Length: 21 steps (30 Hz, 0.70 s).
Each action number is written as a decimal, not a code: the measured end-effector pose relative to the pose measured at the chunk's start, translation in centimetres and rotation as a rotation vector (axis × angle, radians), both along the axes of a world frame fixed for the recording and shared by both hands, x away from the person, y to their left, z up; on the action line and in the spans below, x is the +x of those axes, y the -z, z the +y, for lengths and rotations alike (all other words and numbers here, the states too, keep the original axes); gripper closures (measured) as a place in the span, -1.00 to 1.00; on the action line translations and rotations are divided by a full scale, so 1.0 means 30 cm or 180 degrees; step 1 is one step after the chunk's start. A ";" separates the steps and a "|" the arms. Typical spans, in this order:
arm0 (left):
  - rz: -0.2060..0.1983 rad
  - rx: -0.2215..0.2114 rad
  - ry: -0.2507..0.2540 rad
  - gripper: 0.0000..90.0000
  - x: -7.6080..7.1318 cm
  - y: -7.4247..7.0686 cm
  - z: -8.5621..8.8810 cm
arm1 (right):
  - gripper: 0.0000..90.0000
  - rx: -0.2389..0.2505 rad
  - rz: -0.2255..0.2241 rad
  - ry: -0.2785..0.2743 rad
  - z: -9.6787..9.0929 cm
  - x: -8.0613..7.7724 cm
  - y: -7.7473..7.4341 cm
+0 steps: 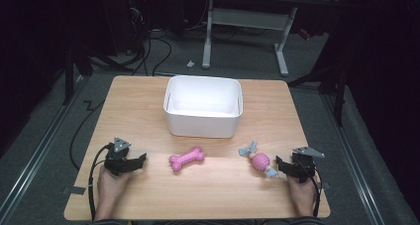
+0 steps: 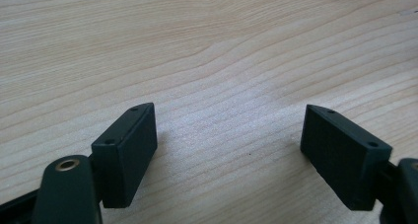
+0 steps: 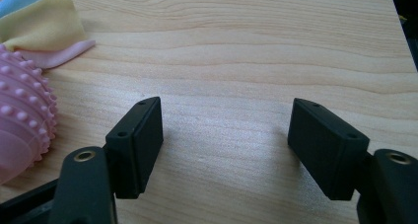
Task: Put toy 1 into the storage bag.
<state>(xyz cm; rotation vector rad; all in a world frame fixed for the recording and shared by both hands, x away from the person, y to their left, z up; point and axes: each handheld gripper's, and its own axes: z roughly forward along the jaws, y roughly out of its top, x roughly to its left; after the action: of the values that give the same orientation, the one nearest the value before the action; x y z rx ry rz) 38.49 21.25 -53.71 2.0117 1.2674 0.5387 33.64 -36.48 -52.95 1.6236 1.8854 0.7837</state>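
A pink bone-shaped toy lies on the wooden table in front of a white bin. To its right lies a pink knobbly ball toy with cloth tails; in the right gripper view that ball toy shows at the left edge, beside my jaws. My left gripper rests near the table's front left, held by a hand, and stands open over bare wood. My right gripper rests at the front right, just right of the ball toy, and is open with nothing between its jaws.
The white bin is empty and stands at the middle back of the table. Beyond the table are a white desk frame and cables on a grey floor. Table edges run close behind both hands.
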 end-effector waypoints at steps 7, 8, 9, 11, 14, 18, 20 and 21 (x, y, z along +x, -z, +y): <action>0.0004 0.0001 0.0002 -0.51 0.000 0.000 0.000 | -0.33 -0.0001 0.0000 -0.0001 0.000 0.000 0.000; 0.0003 0.0001 0.0001 -0.51 0.000 0.000 -0.001 | -0.33 0.0000 0.0000 -0.0001 0.000 0.000 0.000; 0.0002 0.0001 0.0001 -0.51 0.000 0.000 -0.001 | -0.33 0.0000 0.0000 -0.0002 0.000 0.000 0.000; 0.0003 0.0000 0.0009 -0.51 -0.001 0.000 -0.001 | -0.33 0.0000 0.0000 -0.0003 0.000 0.000 0.000; -0.0005 0.0005 0.0003 -0.51 -0.001 0.000 0.000 | -0.33 0.0000 0.0000 -0.0003 0.000 0.000 0.000; -0.0013 -0.0043 -0.0011 -0.51 -0.003 -0.002 0.007 | -0.33 -0.0001 0.0000 -0.0002 0.000 0.000 0.000; -0.0026 -0.0057 -0.0011 -0.51 -0.004 -0.003 0.011 | -0.33 -0.0001 0.0000 -0.0003 0.000 0.000 0.000; -0.0035 -0.0071 -0.0008 -0.51 -0.006 -0.004 0.012 | -0.33 -0.0001 -0.0001 -0.0003 0.000 0.000 0.000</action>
<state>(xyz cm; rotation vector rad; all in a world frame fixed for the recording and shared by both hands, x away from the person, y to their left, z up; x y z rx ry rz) 38.31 21.60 -53.59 1.9865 1.2642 0.5339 33.64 -36.47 -52.95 1.6226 1.8861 0.7838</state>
